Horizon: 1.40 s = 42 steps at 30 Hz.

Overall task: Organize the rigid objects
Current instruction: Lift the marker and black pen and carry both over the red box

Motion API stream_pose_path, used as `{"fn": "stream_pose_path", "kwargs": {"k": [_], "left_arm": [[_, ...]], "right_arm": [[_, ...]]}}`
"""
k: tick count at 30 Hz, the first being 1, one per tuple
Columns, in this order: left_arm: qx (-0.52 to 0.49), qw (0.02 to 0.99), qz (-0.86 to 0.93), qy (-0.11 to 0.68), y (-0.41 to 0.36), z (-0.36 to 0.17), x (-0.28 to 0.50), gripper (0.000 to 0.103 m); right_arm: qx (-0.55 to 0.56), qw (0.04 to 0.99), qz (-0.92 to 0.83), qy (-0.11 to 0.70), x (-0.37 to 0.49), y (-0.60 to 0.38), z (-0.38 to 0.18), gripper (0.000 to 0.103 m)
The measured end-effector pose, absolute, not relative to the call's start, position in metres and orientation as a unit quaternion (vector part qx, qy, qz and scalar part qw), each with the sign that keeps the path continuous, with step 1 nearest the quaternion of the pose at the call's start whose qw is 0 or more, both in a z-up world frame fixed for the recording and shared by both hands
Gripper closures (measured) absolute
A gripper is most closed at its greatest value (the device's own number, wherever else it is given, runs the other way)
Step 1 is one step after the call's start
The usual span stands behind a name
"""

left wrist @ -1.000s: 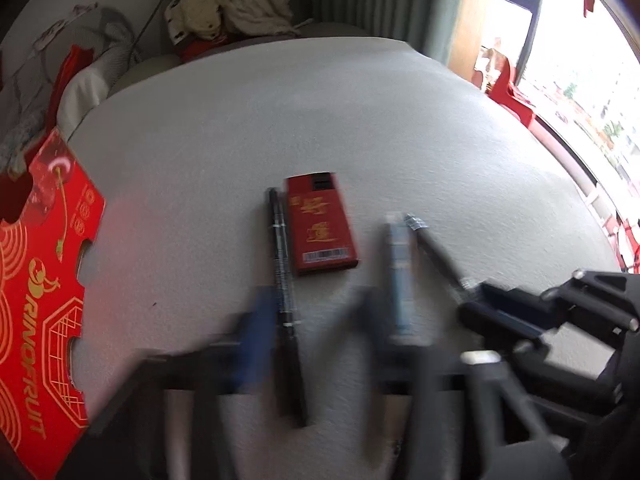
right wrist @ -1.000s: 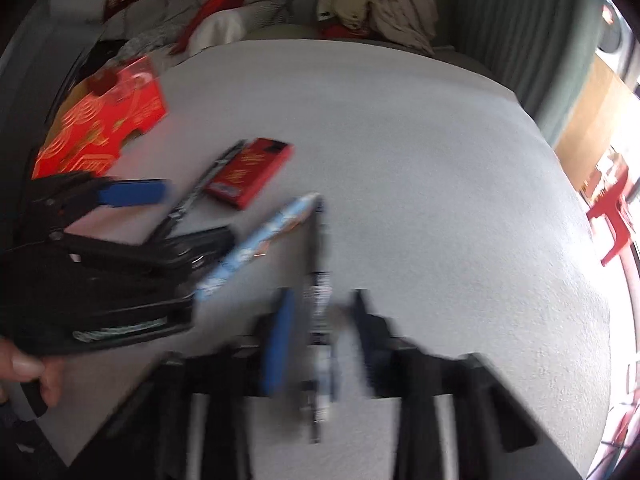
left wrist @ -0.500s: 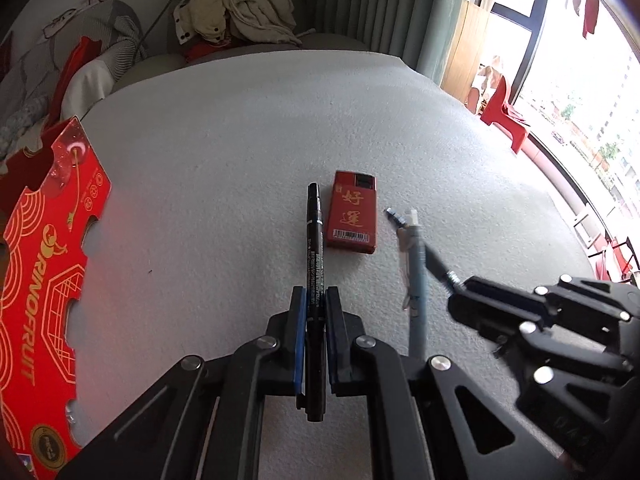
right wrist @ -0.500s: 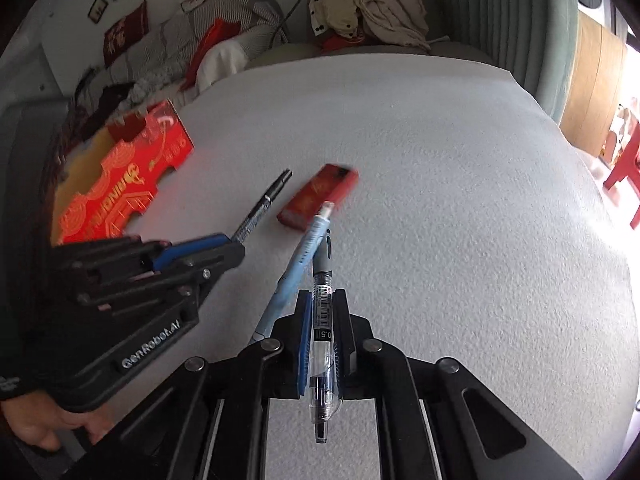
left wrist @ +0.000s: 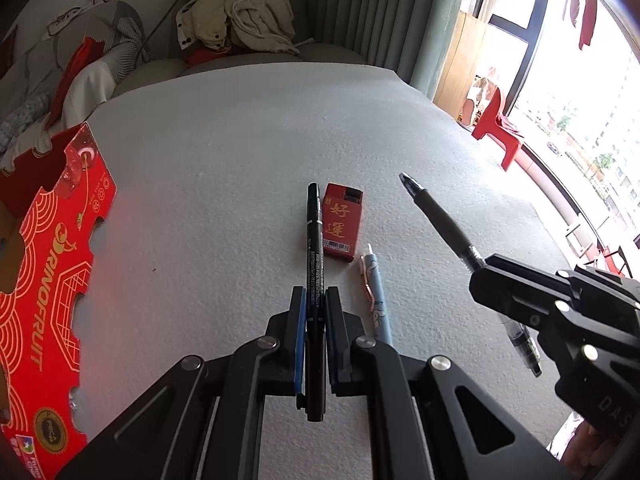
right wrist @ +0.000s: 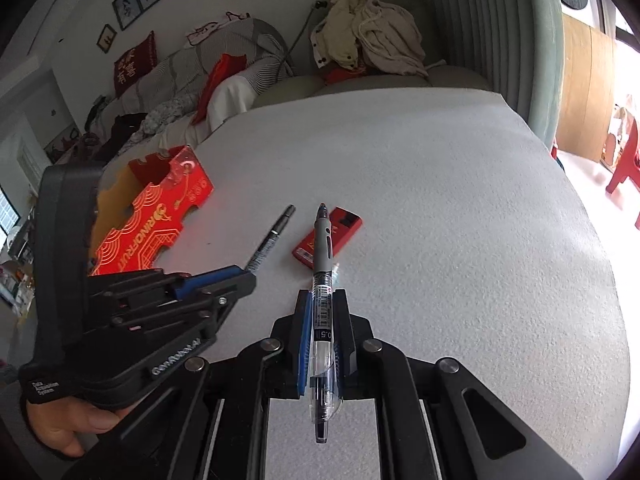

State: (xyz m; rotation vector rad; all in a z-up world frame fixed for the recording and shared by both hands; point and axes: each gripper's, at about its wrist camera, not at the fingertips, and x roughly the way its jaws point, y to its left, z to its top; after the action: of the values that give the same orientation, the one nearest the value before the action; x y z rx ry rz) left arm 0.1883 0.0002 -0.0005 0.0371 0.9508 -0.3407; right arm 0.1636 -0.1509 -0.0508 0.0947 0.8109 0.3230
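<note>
My left gripper (left wrist: pixel 316 300) is shut on a black marker pen (left wrist: pixel 314 240) and holds it above the grey-white table (left wrist: pixel 240 128); the marker also shows in the right wrist view (right wrist: pixel 270 240). My right gripper (right wrist: pixel 322 300) is shut on a clear gel pen with a grey grip (right wrist: pixel 322 264), lifted off the table; it also shows in the left wrist view (left wrist: pixel 440 216). A small red box with gold characters (left wrist: pixel 342 222) lies on the table, as does a light blue pen (left wrist: pixel 376 296) beside it.
A red RINOFRUIT cardboard box (left wrist: pixel 48 280) lies open at the table's left edge. A sofa with piled clothes (left wrist: pixel 236 16) stands behind the table. A red stool (left wrist: pixel 498 124) and a window are at the right.
Both grippers closed on their pens, the left on the black marker and the right on the gel pen, and lifted them off the table. The gel pen moved right, away from the blue pen.
</note>
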Motion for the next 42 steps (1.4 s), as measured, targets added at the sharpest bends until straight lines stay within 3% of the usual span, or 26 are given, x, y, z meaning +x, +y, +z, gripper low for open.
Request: {"fn": "stream_pose_path", "kwargs": {"k": [21, 25, 29, 42], "left_arm": [[0.030, 0.913, -0.092, 0.396, 0.053, 0.055, 0.159, 0.094], [0.018, 0.918, -0.071, 0.391, 0.076, 0.066, 0.155, 0.094], [-0.056, 0.900, -0.069, 0.426, 0.117, 0.069, 0.160, 0.094], [-0.100, 0.905, 0.020, 0.412, 0.221, 0.080, 0.140, 0.094]], "right_arm": [[0.021, 0.914, 0.217, 0.342, 0.146, -0.105, -0.013, 0.092], [0.012, 0.909, 0.245, 0.337, 0.147, -0.086, -0.005, 0.092], [0.020, 0.895, 0.285, 0.342, 0.157, -0.067, 0.004, 0.092], [0.006, 0.856, 0.372, 0.360, 0.179, 0.031, 0.003, 0.092]]}}
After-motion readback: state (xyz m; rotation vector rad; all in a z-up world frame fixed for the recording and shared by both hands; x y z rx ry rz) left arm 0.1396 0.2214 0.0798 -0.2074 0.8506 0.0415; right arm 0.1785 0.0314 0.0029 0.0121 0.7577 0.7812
